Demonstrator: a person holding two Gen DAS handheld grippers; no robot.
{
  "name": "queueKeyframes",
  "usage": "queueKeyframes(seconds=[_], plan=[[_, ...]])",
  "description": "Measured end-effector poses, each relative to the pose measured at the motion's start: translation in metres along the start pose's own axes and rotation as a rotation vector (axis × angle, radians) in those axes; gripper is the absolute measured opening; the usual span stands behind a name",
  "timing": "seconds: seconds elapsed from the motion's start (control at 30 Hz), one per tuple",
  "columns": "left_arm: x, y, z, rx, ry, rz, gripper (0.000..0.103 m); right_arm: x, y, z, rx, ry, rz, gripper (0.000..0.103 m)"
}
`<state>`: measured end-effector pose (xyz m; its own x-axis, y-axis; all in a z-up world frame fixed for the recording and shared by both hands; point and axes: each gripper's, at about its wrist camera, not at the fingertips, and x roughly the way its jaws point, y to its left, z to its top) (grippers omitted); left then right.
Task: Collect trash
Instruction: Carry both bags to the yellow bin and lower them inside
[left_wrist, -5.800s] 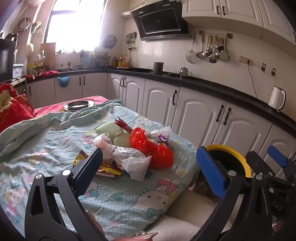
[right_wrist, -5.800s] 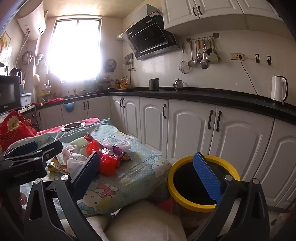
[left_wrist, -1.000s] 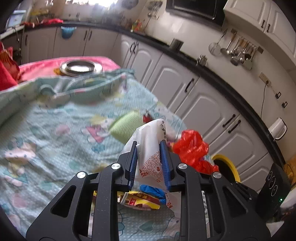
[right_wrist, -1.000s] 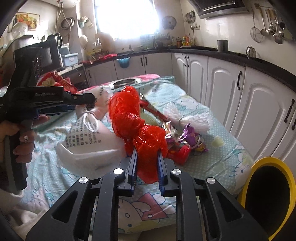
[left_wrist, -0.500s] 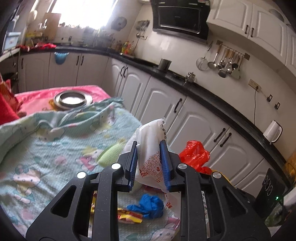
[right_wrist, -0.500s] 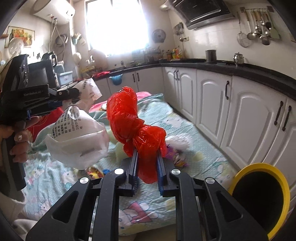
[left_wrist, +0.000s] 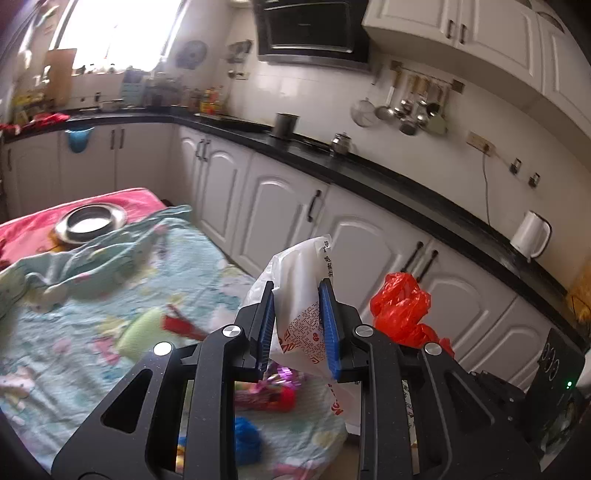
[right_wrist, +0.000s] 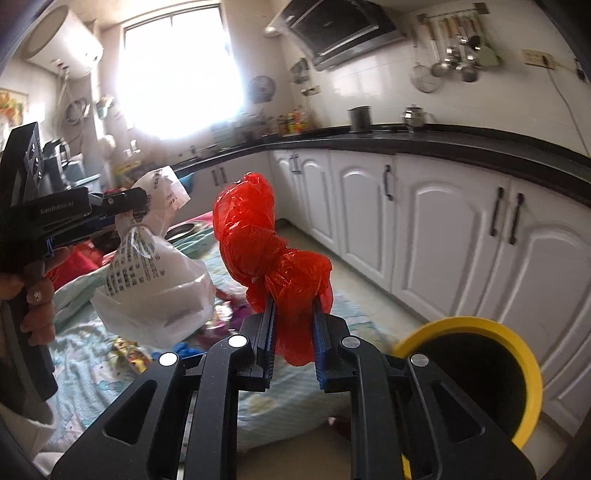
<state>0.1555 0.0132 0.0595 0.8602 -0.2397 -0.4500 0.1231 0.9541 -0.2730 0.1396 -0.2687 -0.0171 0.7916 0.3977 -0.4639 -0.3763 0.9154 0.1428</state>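
**Above the bed: both bags lifted, bin next**

Over the bed both grippers carry trash. Left gripper is clamped on the white bag, held raised; right gripper is clamped on the red bag, raised and pointing forward. Step in hand: carry to the bin, low right, open. Next move likely needs a swing right over the rim, then release. Small wrappers remain on the bed

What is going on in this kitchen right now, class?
A person is clearing trash off a blanket-covered surface. The left gripper clamps a white plastic bag; the right gripper clamps a red plastic bag. Both bags hang lifted near the yellow-rimmed bin. Wrappers remain on the blanket.
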Motion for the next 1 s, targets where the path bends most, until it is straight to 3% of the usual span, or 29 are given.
queueKeyframes(seconds=[0.5,1.0], plan=[[0.065,-0.083,-0.026,0.111,0.078,-0.076,0.018,-0.03,-0.087,-0.021,0.141,-0.008,-0.197,0.017],[0.132,-0.142,-0.072,0.208,0.168,-0.104,0.018,-0.03,-0.145,-0.063,0.268,0.128,-0.348,0.017]])
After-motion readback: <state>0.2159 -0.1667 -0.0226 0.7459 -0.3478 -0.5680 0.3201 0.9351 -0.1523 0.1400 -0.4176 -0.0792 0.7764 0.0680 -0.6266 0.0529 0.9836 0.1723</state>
